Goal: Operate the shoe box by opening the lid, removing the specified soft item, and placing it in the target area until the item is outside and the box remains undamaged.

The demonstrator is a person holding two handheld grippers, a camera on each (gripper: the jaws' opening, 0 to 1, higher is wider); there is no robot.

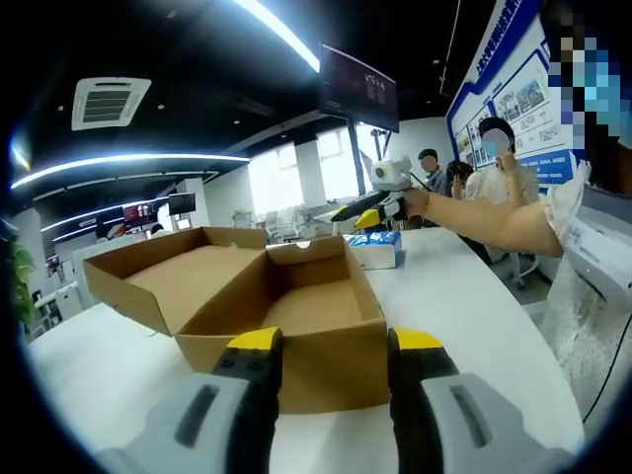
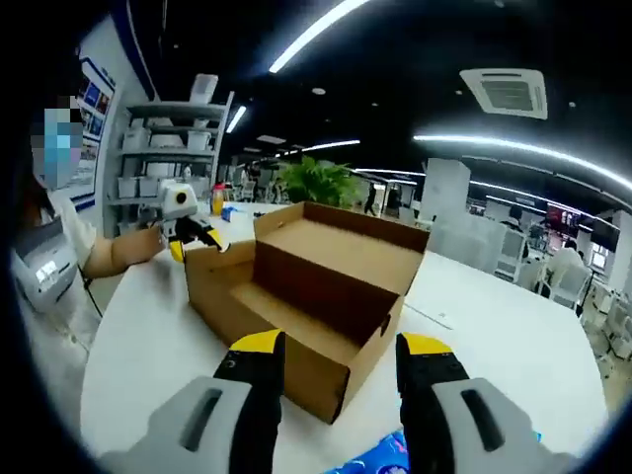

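In the left gripper view, our left gripper (image 1: pixel 328 346) has its yellow-tipped jaws spread with nothing between them. The brown corrugated cardboard shoe box (image 1: pixel 296 326) sits just ahead of them on the white table (image 1: pixel 464 306), its near wall close to the tips. The lid (image 1: pixel 188 267) is already folded back flat, ahead and to the left of these tongs, and the cavity we can see looks bare.

Past the box, ahead and slightly right, lies the soft blue-and-white packet (image 1: pixel 377 247), outside the box and touching its far end or just beside it (we cannot tell which). Our right gripper (image 1: pixel 373 213) hovers right over it.

In the right gripper view, the right gripper (image 2: pixel 336 348) has its jaws apart and pinches nothing. A blue patterned edge of the packet (image 2: pixel 380 458) shows just below and between them. The box stretches away lengthwise from these tongs, and the left gripper (image 2: pixel 197 237) is at its far end.

We judge the right hand far nearer the packet, so carrying it to the target area falls to that side.
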